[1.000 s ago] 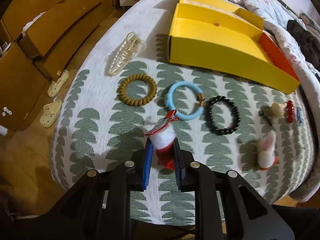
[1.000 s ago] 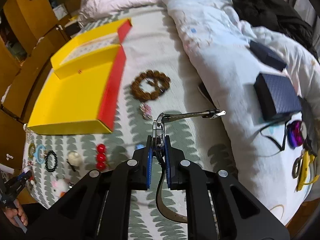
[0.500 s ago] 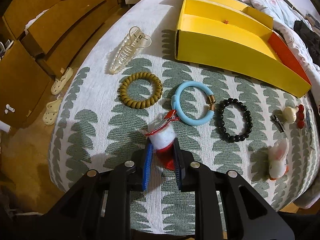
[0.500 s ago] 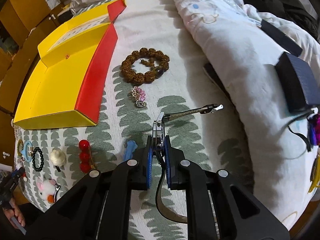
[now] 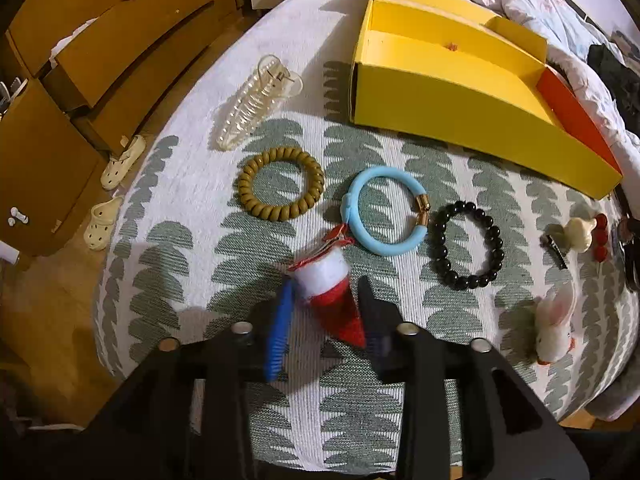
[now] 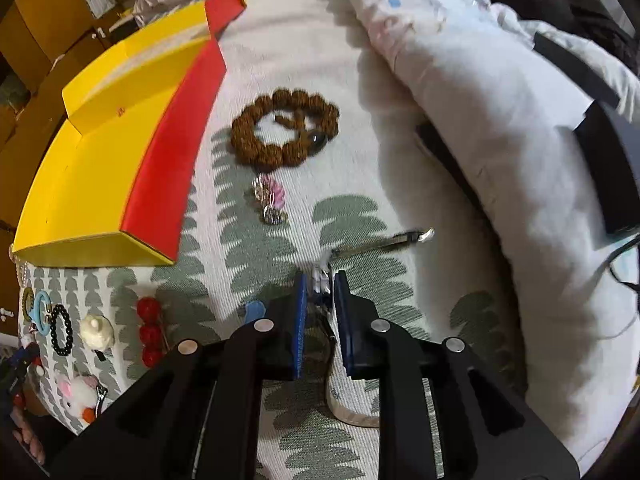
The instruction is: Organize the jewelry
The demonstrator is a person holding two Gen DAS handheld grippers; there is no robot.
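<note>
Red-and-white Santa-hat hair clip (image 5: 334,294) lies between the left gripper (image 5: 326,312)'s opening, parted jaws; the right gripper (image 6: 320,304)'s jaws are opening around a wristwatch (image 6: 320,276).

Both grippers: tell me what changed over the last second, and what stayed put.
The left gripper is letting go: its jaws are opening and stand off the red and white hair clip, which lies on the bedspread. The right gripper came down with the watch, and its jaws are opening around it too. The yellow box, blue bracelet, black bead bracelet and brown bead bracelet stayed put.
</note>
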